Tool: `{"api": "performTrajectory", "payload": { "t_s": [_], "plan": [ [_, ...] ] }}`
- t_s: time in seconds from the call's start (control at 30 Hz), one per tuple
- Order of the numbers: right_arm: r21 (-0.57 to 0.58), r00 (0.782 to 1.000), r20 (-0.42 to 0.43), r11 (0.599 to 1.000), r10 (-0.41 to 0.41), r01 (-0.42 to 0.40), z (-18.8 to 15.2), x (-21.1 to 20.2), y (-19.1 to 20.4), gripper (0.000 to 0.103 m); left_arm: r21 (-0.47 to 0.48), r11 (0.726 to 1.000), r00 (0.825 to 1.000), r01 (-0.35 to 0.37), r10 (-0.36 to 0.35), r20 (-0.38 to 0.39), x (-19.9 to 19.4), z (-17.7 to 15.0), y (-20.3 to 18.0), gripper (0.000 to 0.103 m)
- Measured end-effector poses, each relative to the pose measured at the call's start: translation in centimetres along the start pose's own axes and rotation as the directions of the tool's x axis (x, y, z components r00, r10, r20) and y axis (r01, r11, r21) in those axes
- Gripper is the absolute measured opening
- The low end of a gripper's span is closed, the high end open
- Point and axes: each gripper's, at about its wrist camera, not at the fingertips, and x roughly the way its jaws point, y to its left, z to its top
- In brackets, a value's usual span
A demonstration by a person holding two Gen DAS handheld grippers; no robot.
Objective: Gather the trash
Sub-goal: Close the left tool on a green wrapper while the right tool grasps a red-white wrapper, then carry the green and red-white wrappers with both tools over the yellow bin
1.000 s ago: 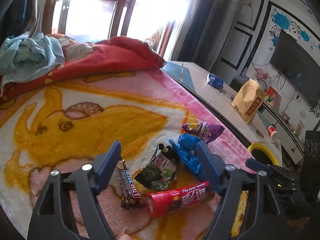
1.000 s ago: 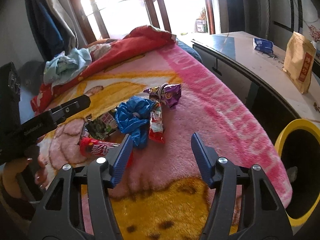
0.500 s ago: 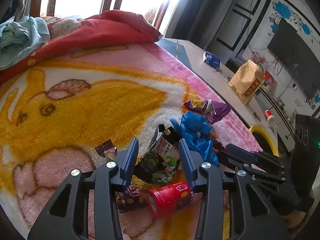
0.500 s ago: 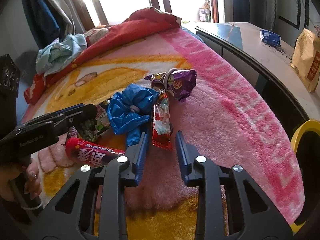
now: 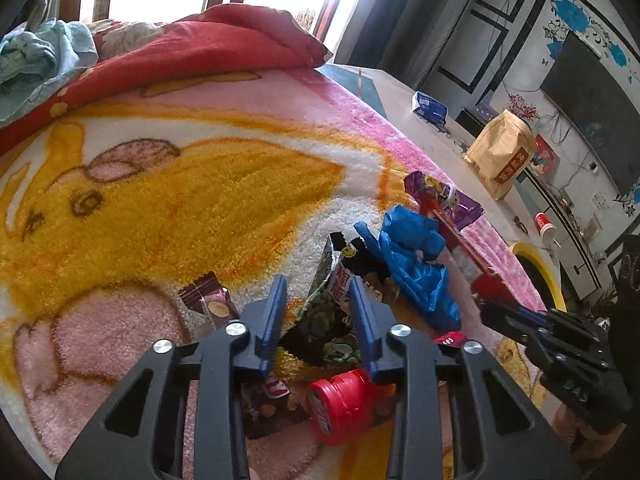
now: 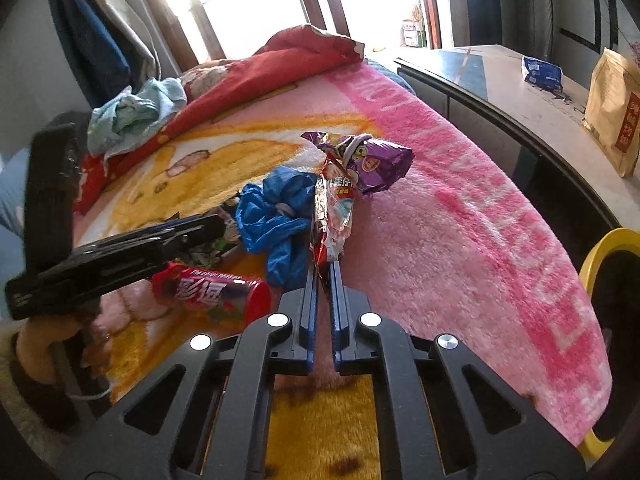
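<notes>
Pink-and-yellow bed blanket [image 6: 460,240] carried the trash. Right tongs [image 6: 325,268] had just closed, clamped on the red-white wrapper [image 6: 334,216]; left tongs [image 5: 316,300] had been closing around the green snack bag [image 5: 328,308], pad contact unclear. Thin film might slip free.

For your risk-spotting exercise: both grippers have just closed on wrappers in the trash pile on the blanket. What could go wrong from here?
1. The right gripper pinches only the bottom tip of the red-and-silver wrapper; it may slip out when lifted.
2. That wrapper's top touches the purple packet, which may be dragged along.
3. The left gripper has closed on the green snack bag, which looks torn open; anything still inside might spill. The red tube lies just beneath and could get knocked.
</notes>
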Motion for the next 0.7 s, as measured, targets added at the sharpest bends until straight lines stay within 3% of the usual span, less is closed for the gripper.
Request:
{"api": "performTrajectory", "payload": {
  "t_s": [0.13, 0.7],
  "plan": [
    [0.006, 1.0, 0.01, 1.0, 0.012, -0.012, -0.3, -1.1, -0.3, 0.003, -0.025, 0.999, 0.999, 0.032, -0.032, 0.001, -0.3, -0.2, 0.1, 0.013],
    [-0.007, 0.996, 0.066, 0.999, 0.052, -0.052, -0.9, -4.7, 0.0, 0.002, -0.01, 0.997, 0.983, 0.076, -0.073, 0.166, -6.4, 0.4, -2.3, 0.011]
  ]
}}
